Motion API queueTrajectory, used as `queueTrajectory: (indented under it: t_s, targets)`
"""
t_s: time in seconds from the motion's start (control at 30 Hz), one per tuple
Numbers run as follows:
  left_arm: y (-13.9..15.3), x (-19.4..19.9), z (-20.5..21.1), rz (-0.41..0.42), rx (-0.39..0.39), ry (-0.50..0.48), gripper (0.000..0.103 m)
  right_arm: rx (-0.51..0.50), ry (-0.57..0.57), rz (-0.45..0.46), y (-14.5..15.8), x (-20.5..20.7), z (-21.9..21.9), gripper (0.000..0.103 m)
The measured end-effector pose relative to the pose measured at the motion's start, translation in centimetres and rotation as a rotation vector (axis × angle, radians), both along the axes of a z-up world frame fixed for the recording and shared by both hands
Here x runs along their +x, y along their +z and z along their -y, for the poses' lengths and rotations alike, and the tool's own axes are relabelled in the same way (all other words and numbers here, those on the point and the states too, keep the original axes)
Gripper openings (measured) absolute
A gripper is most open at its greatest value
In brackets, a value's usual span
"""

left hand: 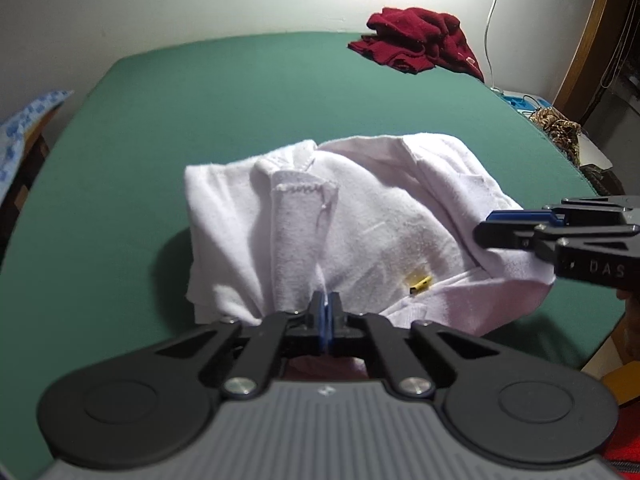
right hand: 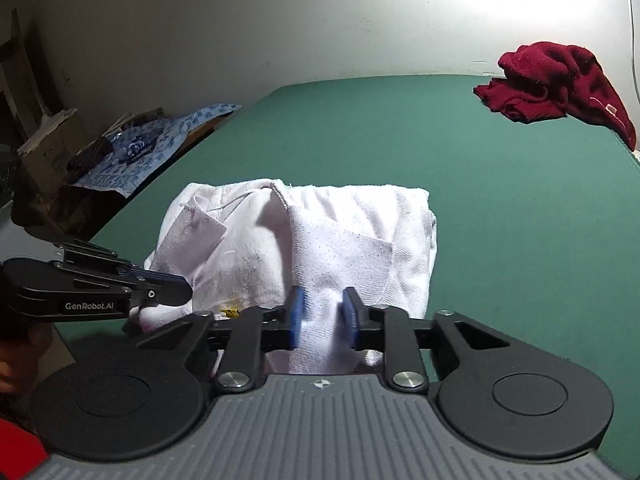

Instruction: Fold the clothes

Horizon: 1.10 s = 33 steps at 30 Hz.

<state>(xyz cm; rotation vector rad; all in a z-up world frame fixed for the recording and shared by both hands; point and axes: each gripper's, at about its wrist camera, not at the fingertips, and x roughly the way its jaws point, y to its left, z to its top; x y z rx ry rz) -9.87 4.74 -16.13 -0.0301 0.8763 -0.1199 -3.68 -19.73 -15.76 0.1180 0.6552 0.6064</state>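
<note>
The left gripper (left hand: 327,312) is pinched tight on the near hem of the crumpled white cotton garment (left hand: 360,224), which lies on the green felt-covered table (left hand: 240,92). The right gripper (right hand: 322,316) clamps a thick fold of it, pads apart around the cloth. At two o'clock, well apart, sits a heap of dark red knitted clothing (right hand: 560,84), possibly a sweater.

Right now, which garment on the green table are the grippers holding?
The white garment at the near edge. Left gripper is pinched shut on it; the crumpled red garment lies untouched at the far corner.

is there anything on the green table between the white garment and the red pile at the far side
Nothing visible. Only bare green table lies between the white garment and the red pile. Both grippers, left and right, grip its near edge.
</note>
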Motion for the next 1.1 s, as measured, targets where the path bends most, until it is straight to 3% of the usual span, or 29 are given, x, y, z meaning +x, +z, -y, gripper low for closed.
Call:
queueTrajectory:
  t_s: [0.03,0.23,0.37,0.43,0.63,0.7,0.73,0.8,0.87,0.97,1.1]
  targets:
    - [0.5,-0.5,0.0,0.013,0.006,-0.001,0.000,-0.002,-0.013,-0.009,-0.2,0.1,0.2,0.007]
    - [1.2,-2.2,-1.7,0.015,0.031,0.063,0.000,-0.011,-0.087,-0.057,-1.3,0.9,1.1,0.007]
    - [1.0,-2.8,-2.8,0.001,-0.042,0.126,0.000,0.014,-0.066,-0.017,-0.6,0.1,1.4,0.016]
    - [1.3,-3.1,-2.4,0.015,-0.033,0.136,0.001,0.026,-0.056,0.003,-0.2,-0.3,1.5,0.029]
    - [1.8,-3.9,-0.4,0.034,0.023,0.131,0.009,0.066,-0.017,0.060,0.9,-1.4,1.9,0.032]
    - [1.8,-4.2,-0.1,0.033,0.027,0.136,0.012,0.104,0.081,0.048,1.3,-1.3,0.9,0.030]
    - [1.9,-4.4,-0.1,0.035,0.025,0.140,0.014,0.125,0.130,0.037,1.5,-1.2,0.3,0.029]
    - [1.9,-4.8,-0.2,0.038,0.026,0.147,0.027,0.185,0.229,-0.033,1.2,-0.8,-1.1,0.029]
    - [1.9,-5.0,-0.4,0.036,0.027,0.147,0.028,0.190,0.321,-0.106,0.4,-0.6,-3.1,0.029]
    - [2.1,-5.1,-0.9,0.038,0.023,0.139,0.028,0.146,0.344,-0.141,-0.8,-0.7,-5.6,0.030]
    - [2.6,-5.2,-2.3,0.058,0.012,0.132,0.028,0.159,0.356,-0.236,-1.8,0.1,-7.2,0.030]
